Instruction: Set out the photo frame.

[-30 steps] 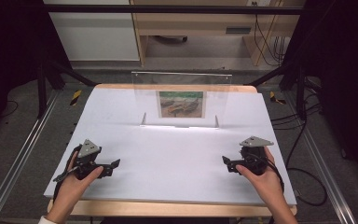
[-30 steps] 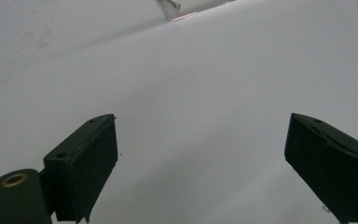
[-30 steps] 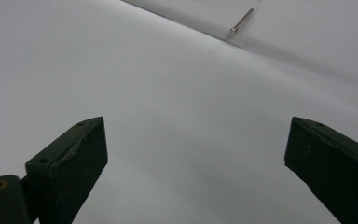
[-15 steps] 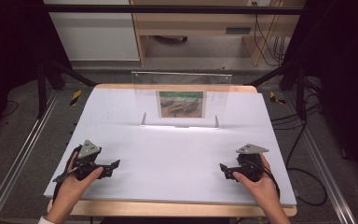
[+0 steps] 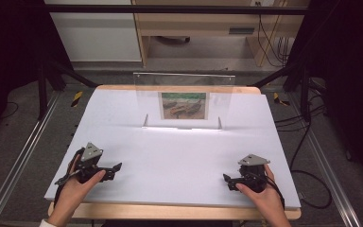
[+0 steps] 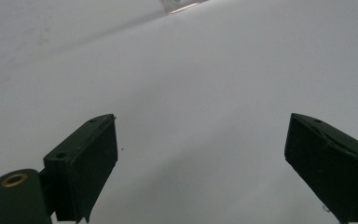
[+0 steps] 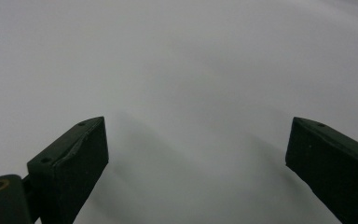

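Observation:
My left gripper (image 5: 116,169) rests on the white sheet (image 5: 179,151) near the table's front left, held in a hand, and it is open. In the left gripper view its jaws stand wide apart over bare white sheet (image 6: 191,93), with nothing in the left gripper (image 6: 200,149). My right gripper (image 5: 228,179) sits at the front right, also in a hand, open and pointing left. The right gripper (image 7: 196,154) has bare white sheet (image 7: 182,70) between its jaws.
A clear acrylic stand (image 5: 184,101) stands upright at the back middle of the sheet and holds a small picture (image 5: 183,105) of boats. A foot of the acrylic stand (image 6: 179,6) peeks in at the top of the left gripper view. Wooden table edge (image 5: 170,212) runs along the front.
My right gripper has slid back toward the front edge and slightly left. The left gripper has stayed put.

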`<action>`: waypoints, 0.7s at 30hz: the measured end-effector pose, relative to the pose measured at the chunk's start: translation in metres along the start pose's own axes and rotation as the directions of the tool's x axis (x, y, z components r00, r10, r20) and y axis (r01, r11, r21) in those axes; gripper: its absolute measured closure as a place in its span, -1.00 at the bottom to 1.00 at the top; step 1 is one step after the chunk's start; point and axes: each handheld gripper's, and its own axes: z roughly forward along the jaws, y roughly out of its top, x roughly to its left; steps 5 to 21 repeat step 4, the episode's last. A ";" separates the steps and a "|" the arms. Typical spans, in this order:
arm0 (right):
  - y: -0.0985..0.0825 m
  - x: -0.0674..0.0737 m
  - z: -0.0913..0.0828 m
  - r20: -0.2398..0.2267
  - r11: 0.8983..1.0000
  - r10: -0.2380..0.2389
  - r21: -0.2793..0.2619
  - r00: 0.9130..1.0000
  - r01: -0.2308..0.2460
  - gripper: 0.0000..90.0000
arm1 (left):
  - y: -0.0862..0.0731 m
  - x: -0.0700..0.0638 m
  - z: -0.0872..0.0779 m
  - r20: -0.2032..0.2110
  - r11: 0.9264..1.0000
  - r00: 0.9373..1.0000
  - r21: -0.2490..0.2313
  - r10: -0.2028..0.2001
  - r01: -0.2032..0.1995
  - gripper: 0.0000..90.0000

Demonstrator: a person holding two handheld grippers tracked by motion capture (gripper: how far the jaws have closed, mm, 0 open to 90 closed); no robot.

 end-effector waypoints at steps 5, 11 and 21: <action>0.000 -0.001 -0.002 0.008 1.000 0.011 -0.022 1.000 -0.010 -0.87 | 0.000 -0.002 0.001 -0.003 1.000 1.000 0.004 0.014 -0.014 -0.79; 0.000 -0.001 -0.002 0.008 1.000 0.011 -0.022 1.000 -0.010 -0.87 | 0.000 -0.002 0.001 -0.003 1.000 1.000 0.004 0.014 -0.014 -0.79; 0.000 -0.001 -0.002 0.008 1.000 0.011 -0.022 1.000 -0.010 -0.87 | 0.000 -0.002 0.001 -0.003 1.000 1.000 0.004 0.014 -0.014 -0.79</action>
